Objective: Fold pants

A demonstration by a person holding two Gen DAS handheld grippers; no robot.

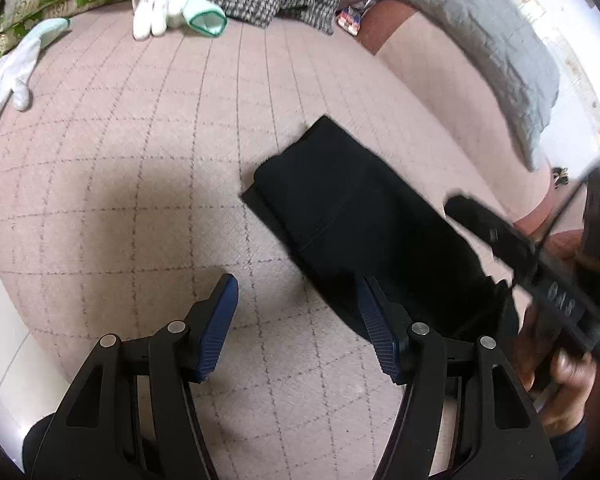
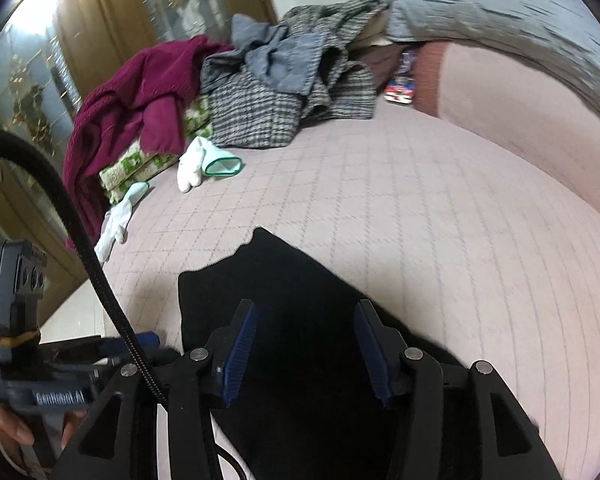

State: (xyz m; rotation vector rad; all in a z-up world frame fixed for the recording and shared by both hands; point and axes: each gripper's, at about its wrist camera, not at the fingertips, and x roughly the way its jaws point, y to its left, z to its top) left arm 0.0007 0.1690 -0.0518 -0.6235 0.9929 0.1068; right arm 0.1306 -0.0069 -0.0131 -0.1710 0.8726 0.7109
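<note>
The black pants (image 1: 360, 216) lie folded into a compact oblong on the pink quilted bed cover (image 1: 140, 140). My left gripper (image 1: 297, 280) is open just above the cover at the pants' near left edge; its right fingertip (image 1: 370, 300) overlaps the dark cloth and nothing sits between the pads. In the right wrist view my right gripper (image 2: 306, 306) hangs open over the pants (image 2: 292, 276), with the pads apart and no fold pinched. The right gripper's body (image 1: 540, 276) appears blurred at the right edge, held by a hand (image 1: 568, 380).
Two white gloves (image 1: 168, 8) (image 1: 12, 76) lie at the far left of the bed. A heap of clothes (image 2: 260, 92) with a maroon garment (image 2: 140, 100) sits at the back. A grey quilted blanket (image 1: 480, 40) runs along the right. Wardrobe doors (image 2: 40, 80) stand beyond the bed.
</note>
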